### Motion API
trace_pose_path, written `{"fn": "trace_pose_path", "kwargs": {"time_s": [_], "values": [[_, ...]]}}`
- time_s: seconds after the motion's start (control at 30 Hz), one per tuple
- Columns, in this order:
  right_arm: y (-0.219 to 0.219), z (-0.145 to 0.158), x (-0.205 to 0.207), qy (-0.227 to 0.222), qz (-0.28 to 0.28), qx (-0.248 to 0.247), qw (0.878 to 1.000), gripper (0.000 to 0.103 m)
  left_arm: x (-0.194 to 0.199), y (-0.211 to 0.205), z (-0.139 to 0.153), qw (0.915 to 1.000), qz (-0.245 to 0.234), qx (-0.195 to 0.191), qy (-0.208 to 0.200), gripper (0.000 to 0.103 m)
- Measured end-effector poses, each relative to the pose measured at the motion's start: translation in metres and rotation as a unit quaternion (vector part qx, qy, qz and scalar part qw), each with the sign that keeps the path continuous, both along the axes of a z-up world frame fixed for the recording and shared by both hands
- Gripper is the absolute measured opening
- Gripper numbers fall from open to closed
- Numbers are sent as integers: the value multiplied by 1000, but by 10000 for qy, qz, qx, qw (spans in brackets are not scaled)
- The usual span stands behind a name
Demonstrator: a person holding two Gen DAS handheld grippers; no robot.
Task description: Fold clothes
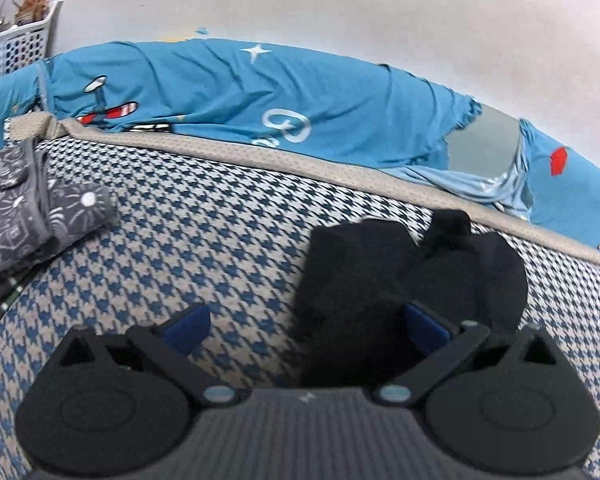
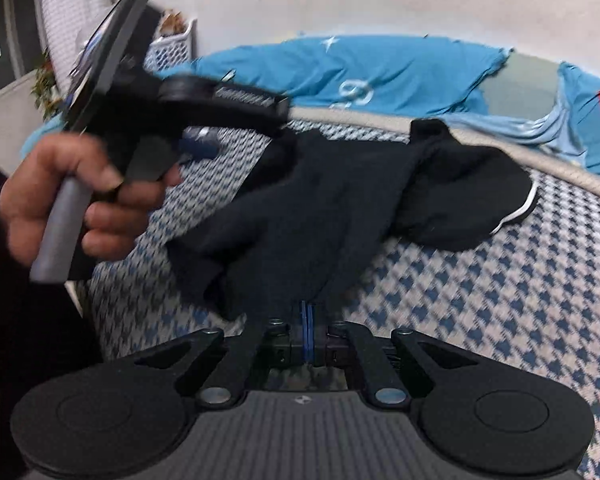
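A crumpled black garment (image 2: 340,208) with a thin white stripe at one edge lies on the houndstooth cover (image 2: 500,300). My right gripper (image 2: 308,332) is shut on its near edge, the blue pads pressed together with the cloth bunched at them. In the left wrist view my left gripper (image 1: 308,328) stands open just above the cover. The black garment (image 1: 400,280) lies in front of its right finger and partly between the fingers, and the pads do not press on it. The right wrist view shows a hand (image 2: 80,200) holding the left gripper (image 2: 204,144) at the garment's left side.
A folded grey patterned garment (image 1: 28,220) lies at the left of the cover. Behind a beige piped edge (image 1: 300,164) is a rumpled blue sheet (image 1: 260,92) with printed figures. A white basket (image 1: 16,48) stands by the wall at the far left.
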State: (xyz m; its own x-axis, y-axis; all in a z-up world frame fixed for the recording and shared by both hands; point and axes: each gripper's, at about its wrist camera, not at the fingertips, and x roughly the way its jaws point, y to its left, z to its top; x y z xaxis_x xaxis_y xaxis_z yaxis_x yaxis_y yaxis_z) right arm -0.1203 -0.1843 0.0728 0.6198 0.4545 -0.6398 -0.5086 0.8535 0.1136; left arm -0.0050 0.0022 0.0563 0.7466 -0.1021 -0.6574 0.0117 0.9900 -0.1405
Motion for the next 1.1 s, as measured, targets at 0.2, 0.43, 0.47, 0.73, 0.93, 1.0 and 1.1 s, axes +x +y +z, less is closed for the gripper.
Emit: {"fn": "trace_pose_path", "kwargs": {"time_s": [0.2, 0.43, 0.47, 0.73, 0.93, 1.0, 1.1], "values": [[-5, -1, 3, 112, 2, -46, 9999, 3, 10, -11, -22, 9986, 40, 98, 511, 103], [-31, 17, 14, -62, -698, 592, 9958, 4, 11, -10, -40, 9958, 30, 93, 909, 103], [-33, 19, 17, -91, -774, 684, 9946, 5, 11, -9, -42, 9953, 20, 75, 967, 103], [-29, 20, 50, -247, -1253, 970, 9871, 25, 6, -8, -52, 9927, -57, 123, 1197, 103], [-22, 12, 81, -260, -1498, 1040, 9829, 38, 4, -6, -54, 9920, -128, 114, 1253, 103], [-20, 8, 92, -223, -1580, 1103, 9810, 41, 4, -5, -54, 9917, -151, 102, 1272, 103], [-16, 2, 105, -145, -1645, 1241, 9784, 43, 3, -5, -54, 9915, -177, 112, 1282, 103]]}}
